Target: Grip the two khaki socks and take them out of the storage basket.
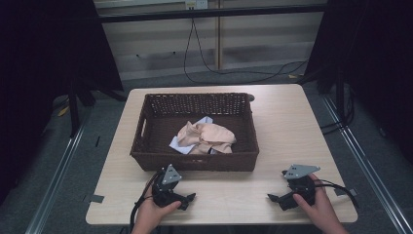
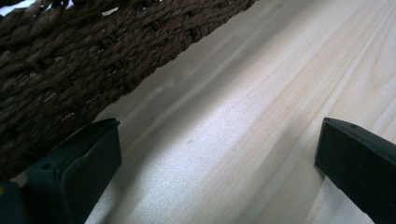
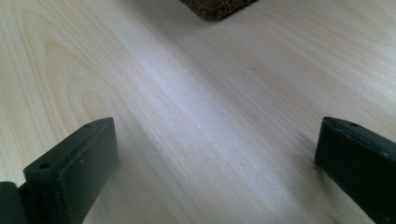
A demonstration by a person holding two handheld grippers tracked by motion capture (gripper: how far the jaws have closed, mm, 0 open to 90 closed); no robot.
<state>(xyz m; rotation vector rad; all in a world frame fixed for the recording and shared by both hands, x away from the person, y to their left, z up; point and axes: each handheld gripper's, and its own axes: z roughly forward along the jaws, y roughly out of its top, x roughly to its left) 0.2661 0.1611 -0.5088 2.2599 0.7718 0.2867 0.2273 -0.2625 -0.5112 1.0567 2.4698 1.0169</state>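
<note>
You are resting both grippers, left point(image 1: 187, 199) and right point(image 1: 273, 199), jaws spread wide and empty, on a pale wooden table point(image 1: 287, 122) near a basket point(image 1: 195, 161) holding crumpled cloth point(image 1: 207, 136); cables point(image 1: 204, 63) are trailing across grey floor point(image 1: 44, 161) behind.

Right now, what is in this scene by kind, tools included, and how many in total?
Dark brown woven wicker basket: 1
Crumpled peach cloth in the basket: 1
White and blue cloth piece beneath it: 1
Black two-jaw tools, left tool and right tool, both open: 2
Total: 5
</note>
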